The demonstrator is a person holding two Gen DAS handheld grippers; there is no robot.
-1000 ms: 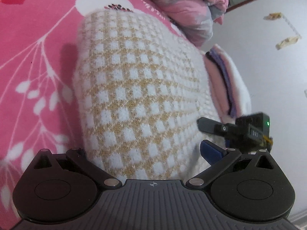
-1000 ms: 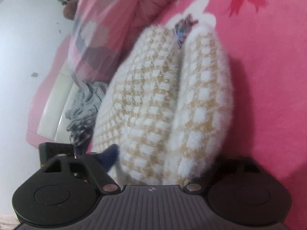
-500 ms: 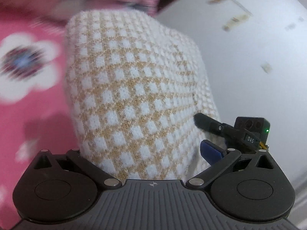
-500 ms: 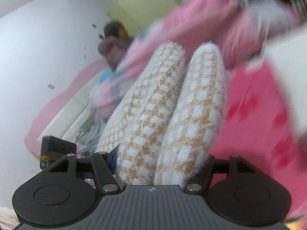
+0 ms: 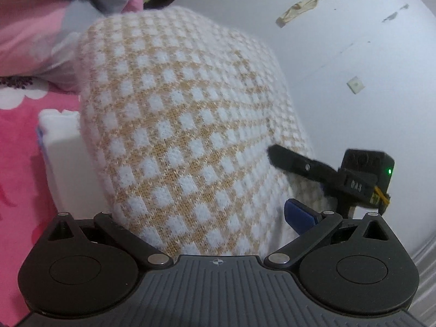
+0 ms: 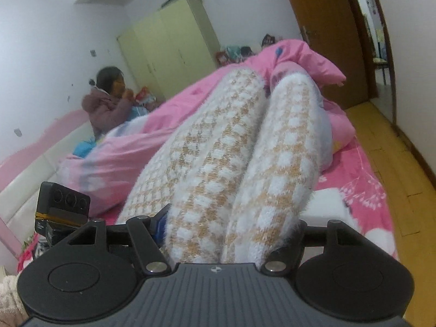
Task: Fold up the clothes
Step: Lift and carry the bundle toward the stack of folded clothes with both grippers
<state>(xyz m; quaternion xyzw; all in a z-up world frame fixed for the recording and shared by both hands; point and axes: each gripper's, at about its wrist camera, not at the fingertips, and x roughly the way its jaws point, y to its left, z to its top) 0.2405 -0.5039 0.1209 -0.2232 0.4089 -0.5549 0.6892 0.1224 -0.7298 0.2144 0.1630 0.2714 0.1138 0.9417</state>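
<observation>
Fingers (image 6: 159, 224) of right gripper (image 6: 226, 234) clamped on folded sweater (image 6: 231, 163); left gripper (image 5: 207, 218) likewise gripping sweater. Lifted clear of pink bed (image 6: 362, 163) since a second ago, room now visible behind. Both grippers tilted slightly downward, side by side. Fuzzy knit, white-and-tan check, bulging in two thick rolls.

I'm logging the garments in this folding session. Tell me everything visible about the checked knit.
The checked knit is a fuzzy, thick garment with white squares on a tan grid. It is folded into a bundle; the right wrist view shows two padded rolls side by side. It is held above the pink bed, gripped by the left tongs and right tongs; a black finger presses its side.
</observation>
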